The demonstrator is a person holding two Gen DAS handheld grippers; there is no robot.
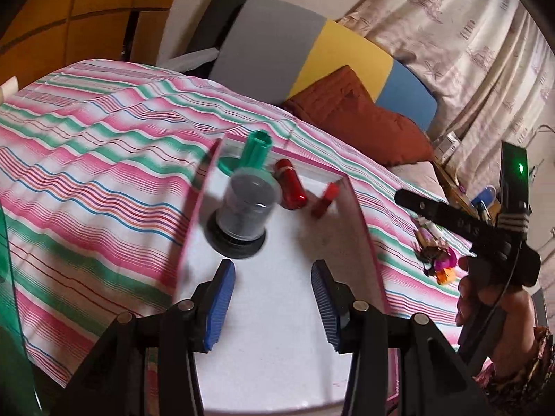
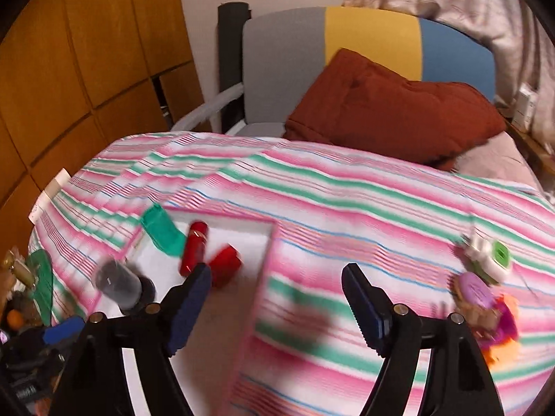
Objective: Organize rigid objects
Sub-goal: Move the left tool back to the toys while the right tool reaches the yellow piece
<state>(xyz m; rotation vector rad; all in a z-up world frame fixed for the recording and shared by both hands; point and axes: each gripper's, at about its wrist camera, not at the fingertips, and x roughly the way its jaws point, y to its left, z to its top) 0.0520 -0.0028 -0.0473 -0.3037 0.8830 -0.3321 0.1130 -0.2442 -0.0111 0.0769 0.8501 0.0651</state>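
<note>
Left claw (image 1: 272,298) hanging low over near end of white tray (image 1: 277,346), blue pads (image 1: 218,308) spread wide, gripping nothing. Just beyond in tray: clear-domed container (image 1: 248,204) on black base; behind it red cylinder (image 1: 289,187), red block (image 1: 324,199), green piece (image 1: 255,154). Right claw (image 2: 277,306) hovering over striped cloth (image 2: 364,208) right of tray, also gaping, empty. Loose toys (image 2: 485,277) lying further right of tray, likely next. Advice: approaching from above, centring pads, closing gently, since frames are blurring.
</note>
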